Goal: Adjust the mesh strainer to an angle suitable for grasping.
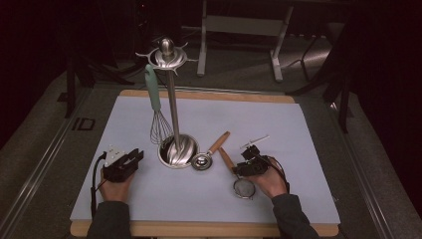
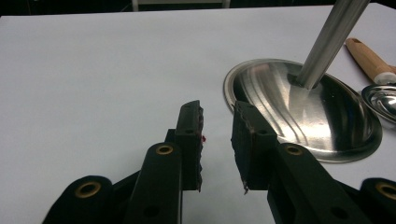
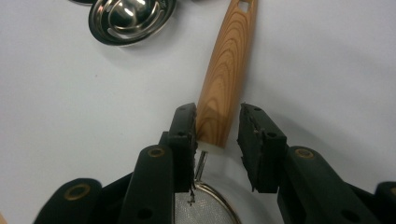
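the right gripper (image 3: 217,135) hangs open over the little strainer (image 1: 244,187) on the white mat (image 1: 298,129), its wooden handle (image 3: 226,70) between the jaws but not squeezed, while the left gripper (image 2: 217,133) waits open beside the shiny stand (image 2: 303,112)

High view dim, grainy, dark surround; gripper views brighter, glare on steel base (image 2: 303,112), edges soft.

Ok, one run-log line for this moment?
right gripper: open, astride strainer wooden handle | left gripper: open, empty, beside stand base | whisk: hanging on stand
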{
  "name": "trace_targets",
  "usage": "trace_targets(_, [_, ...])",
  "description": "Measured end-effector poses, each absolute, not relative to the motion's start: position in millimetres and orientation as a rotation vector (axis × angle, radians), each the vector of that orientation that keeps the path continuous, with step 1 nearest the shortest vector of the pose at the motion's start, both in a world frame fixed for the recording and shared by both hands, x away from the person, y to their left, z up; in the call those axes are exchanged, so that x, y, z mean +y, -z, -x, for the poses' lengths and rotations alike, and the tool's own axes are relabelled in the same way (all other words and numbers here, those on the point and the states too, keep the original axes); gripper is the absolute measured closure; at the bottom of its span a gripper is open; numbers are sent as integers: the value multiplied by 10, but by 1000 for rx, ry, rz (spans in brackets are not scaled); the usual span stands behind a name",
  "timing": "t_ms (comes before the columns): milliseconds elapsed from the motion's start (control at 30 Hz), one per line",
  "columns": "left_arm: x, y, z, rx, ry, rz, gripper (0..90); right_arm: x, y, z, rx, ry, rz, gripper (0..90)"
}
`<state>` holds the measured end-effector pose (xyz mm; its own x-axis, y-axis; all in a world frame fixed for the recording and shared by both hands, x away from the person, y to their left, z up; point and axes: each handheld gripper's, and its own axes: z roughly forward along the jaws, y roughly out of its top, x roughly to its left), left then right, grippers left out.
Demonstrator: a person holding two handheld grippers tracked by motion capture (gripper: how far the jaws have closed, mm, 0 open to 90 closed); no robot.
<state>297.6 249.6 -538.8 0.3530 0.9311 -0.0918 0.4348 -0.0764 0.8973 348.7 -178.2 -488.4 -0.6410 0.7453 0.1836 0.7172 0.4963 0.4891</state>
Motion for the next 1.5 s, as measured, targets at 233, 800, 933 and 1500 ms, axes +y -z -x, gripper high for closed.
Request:
trace_targets(233, [2498,5388,-2976,1233,-664,-1679,724,-1719,4961,-3587,2747,-794,-1388,640])
trace_targets(800, [2501,5387,-2973,1231,-663,-1676,723,-1573,5024,-3673,2771,-768,-1520,684])
trace_targets(933, [2500,5387,-2974,1231,-664,-1676,723,-1604,4972,-3652,2746,-779,-1512,699])
trace_targets(1500, [2498,5387,-2973,1232,-666,-1678,723,-1736,4805,-3587,2666,-902,-1423,710])
